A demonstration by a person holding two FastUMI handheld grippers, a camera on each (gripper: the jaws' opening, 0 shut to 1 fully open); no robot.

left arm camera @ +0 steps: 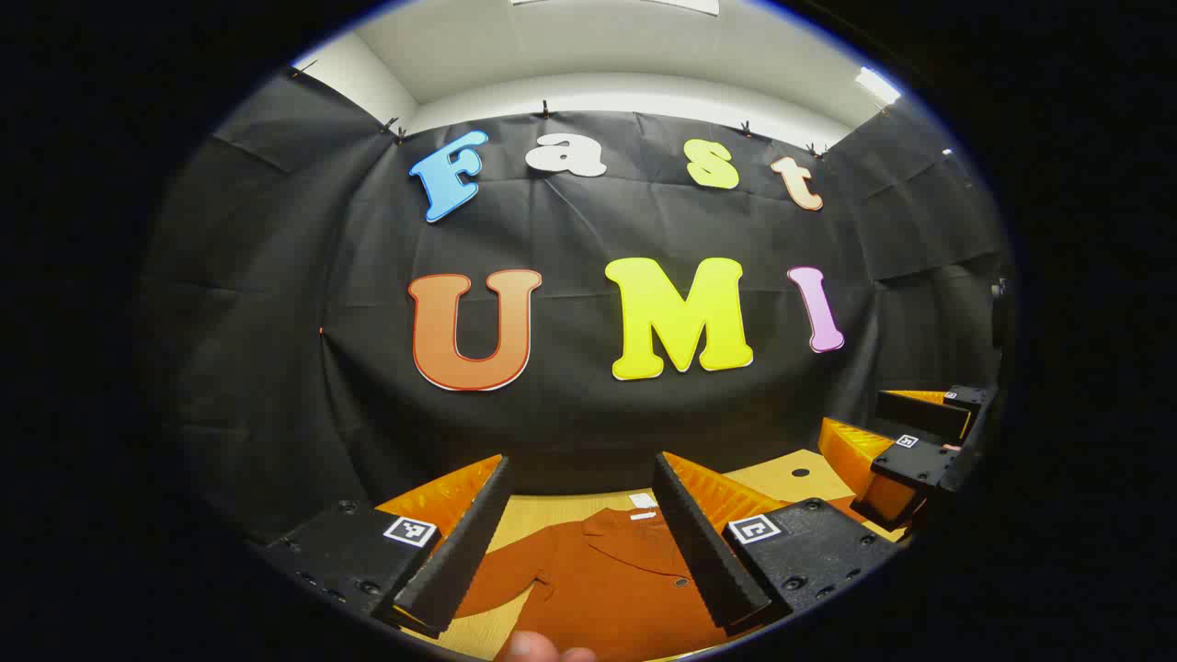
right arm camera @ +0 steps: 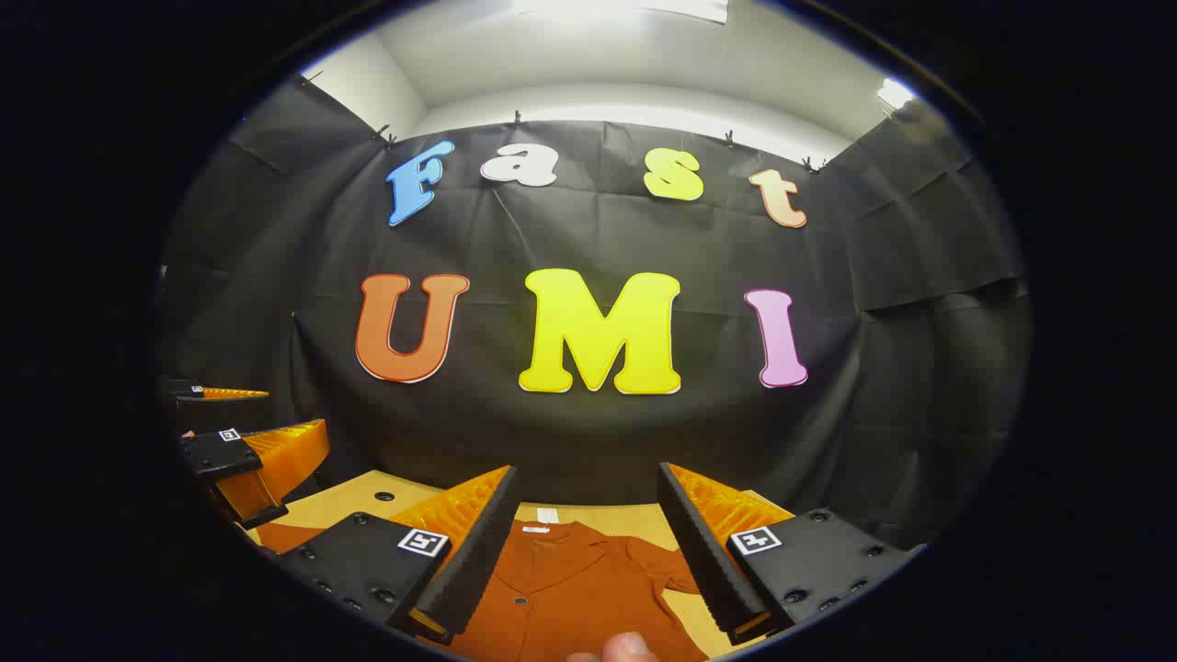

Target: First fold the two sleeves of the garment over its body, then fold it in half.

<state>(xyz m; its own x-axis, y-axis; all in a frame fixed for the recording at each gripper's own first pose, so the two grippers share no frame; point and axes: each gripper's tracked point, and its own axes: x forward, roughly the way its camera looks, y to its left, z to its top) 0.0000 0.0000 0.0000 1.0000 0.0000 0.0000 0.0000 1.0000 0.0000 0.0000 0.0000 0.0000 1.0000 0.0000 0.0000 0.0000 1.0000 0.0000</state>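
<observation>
Both the left gripper [left arm camera: 581,538] and right gripper [right arm camera: 588,547] hang spread above the shirt [right arm camera: 570,598], its neck tag [right arm camera: 547,516] unreadable.

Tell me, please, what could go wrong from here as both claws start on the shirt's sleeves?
1. Both open claws, left and right, sit high above the rust-orange buttoned shirt, so a descent might miss a sleeve edge.
2. The claws hang close side by side and could bump.
3. A fingertip near the shirt could perhaps get pinched.
</observation>
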